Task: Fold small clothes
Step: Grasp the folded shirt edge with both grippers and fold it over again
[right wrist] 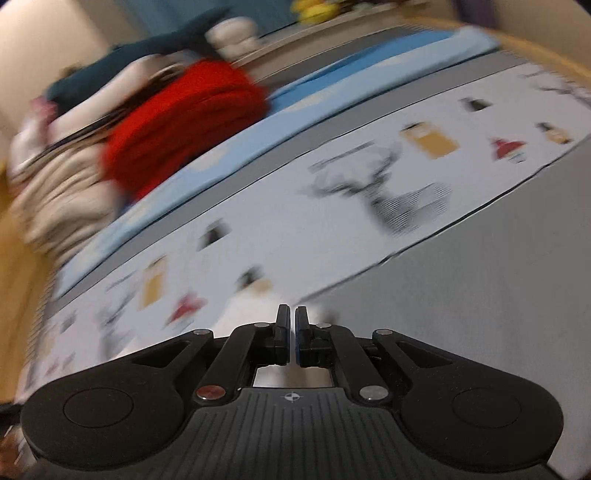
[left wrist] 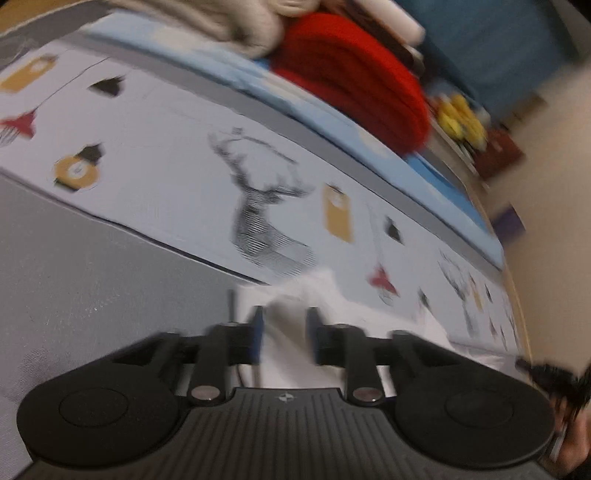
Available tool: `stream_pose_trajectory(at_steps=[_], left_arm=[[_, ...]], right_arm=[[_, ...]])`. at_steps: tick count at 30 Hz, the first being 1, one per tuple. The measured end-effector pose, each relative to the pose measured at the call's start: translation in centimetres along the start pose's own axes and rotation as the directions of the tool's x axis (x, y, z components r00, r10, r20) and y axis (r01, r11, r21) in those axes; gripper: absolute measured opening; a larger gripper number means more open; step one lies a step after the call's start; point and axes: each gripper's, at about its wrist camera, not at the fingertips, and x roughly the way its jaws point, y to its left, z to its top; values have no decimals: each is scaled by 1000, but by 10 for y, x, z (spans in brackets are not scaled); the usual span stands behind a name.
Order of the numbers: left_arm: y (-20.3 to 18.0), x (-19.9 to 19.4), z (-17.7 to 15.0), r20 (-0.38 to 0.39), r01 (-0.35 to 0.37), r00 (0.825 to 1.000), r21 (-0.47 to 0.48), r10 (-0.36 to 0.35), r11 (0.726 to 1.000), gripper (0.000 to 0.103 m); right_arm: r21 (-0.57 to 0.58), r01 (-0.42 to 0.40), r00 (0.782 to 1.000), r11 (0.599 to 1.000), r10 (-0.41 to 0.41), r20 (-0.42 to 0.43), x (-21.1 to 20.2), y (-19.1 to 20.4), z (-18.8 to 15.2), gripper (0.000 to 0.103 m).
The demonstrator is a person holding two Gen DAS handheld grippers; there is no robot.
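Observation:
A small white garment (left wrist: 332,306) lies crumpled on the printed cloth, just ahead of and under my left gripper (left wrist: 284,332). The left jaws stand apart with white fabric showing between them; the frame is blurred, so I cannot tell if they touch it. In the right wrist view my right gripper (right wrist: 291,328) has its jaws nearly closed, a thin gap between the blue pads. A bit of the white garment (right wrist: 243,314) shows just beyond and below the tips; whether fabric is pinched is unclear.
A white cloth printed with deer and lanterns (left wrist: 258,206) covers a grey surface (left wrist: 74,288). Behind it lie a light blue mat (left wrist: 332,122), a red knit pile (left wrist: 354,85) and beige folded clothes (left wrist: 229,18). Yellow objects (left wrist: 461,118) sit farther back.

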Motion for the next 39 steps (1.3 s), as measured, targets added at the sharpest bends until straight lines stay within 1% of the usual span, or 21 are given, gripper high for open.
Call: stream_pose_trajectory(at_steps=[1, 3, 5, 6, 8, 10, 14, 19, 20, 21, 22, 24, 25, 28, 29, 31, 34, 36, 37, 38, 39], left_arm=[[2, 10, 0, -45, -36, 998, 7, 36, 999, 34], [0, 24, 0, -82, -91, 992, 67, 97, 994, 34], [-4, 36, -1, -87, -88, 991, 131, 100, 988, 37], [-4, 44, -1, -96, -95, 989, 149, 110, 984, 39], [-7, 57, 2, -94, -116, 987, 163, 132, 980, 39], [-10, 61, 2, -57, -95, 993, 174, 106, 980, 39], [-29, 69, 2, 13, -50, 999, 222, 48, 974, 42], [-45, 93, 2, 22, -95, 996, 280, 92, 955, 41], [-46, 98, 2, 16, -105, 994, 284, 105, 953, 31], [-46, 101, 1, 10, -105, 994, 288, 106, 952, 6], [-47, 101, 1, 10, -105, 994, 296, 107, 949, 5], [-48, 90, 6, 77, -119, 992, 305, 99, 945, 5], [-47, 84, 9, 104, -114, 991, 293, 87, 949, 4], [-40, 72, 20, 159, -129, 983, 243, 92, 961, 4], [-39, 73, 20, 163, -144, 981, 236, 107, 961, 5], [-35, 80, 21, 126, -169, 981, 218, 144, 961, 6], [-27, 88, 22, 50, -161, 987, 181, 154, 970, 11], [-22, 87, 24, 44, -152, 988, 155, 147, 976, 31], [-18, 86, 24, 40, -142, 990, 142, 138, 980, 34], [-16, 87, 25, 29, -134, 991, 129, 131, 983, 38], [-15, 88, 25, 22, -131, 991, 123, 129, 984, 38]], right_arm=[[5, 3, 1000, 1000, -3, -19, 11, -7, -5, 5], [1, 20, 987, 1000, -19, -160, 37, -14, -15, 9], [-47, -14, 983, 999, 5, -184, 50, -11, -22, 11], [-91, -6, 980, 996, -13, -200, 56, -6, -24, 12], [-166, -14, 981, 986, -18, -192, 64, 4, -26, 14], [-184, -27, 980, 983, -10, -198, 71, 10, -24, 18], [-208, -30, 985, 978, -7, -172, 80, 23, -21, 19], [-215, -32, 987, 976, -3, -161, 92, 32, -16, 18], [-223, -26, 987, 975, -11, -163, 95, 34, -17, 13], [-230, -18, 986, 973, -21, -167, 99, 35, -17, 5], [-236, -11, 986, 972, -29, -164, 100, 36, -18, 0], [-230, -7, 995, 973, -17, -101, 95, 41, -13, 0], [-215, -8, 999, 977, 1, -36, 86, 44, -7, 0], [-141, 11, 992, 990, 7, 129, 66, 44, 7, 0], [-113, 39, 987, 993, -21, 157, 66, 42, 9, 0], [-79, 74, 992, 994, -66, 108, 77, 37, 9, 0], [-53, 39, 999, 998, -40, -24, 93, 35, 4, 3], [-89, 30, 999, 996, -33, -29, 93, 36, 2, 16], [-96, 26, 999, 995, -29, -39, 94, 35, 2, 34], [-97, 24, 998, 995, -29, -55, 96, 34, 0, 44], [-99, 26, 997, 995, -33, -74, 99, 34, -3, 44]])
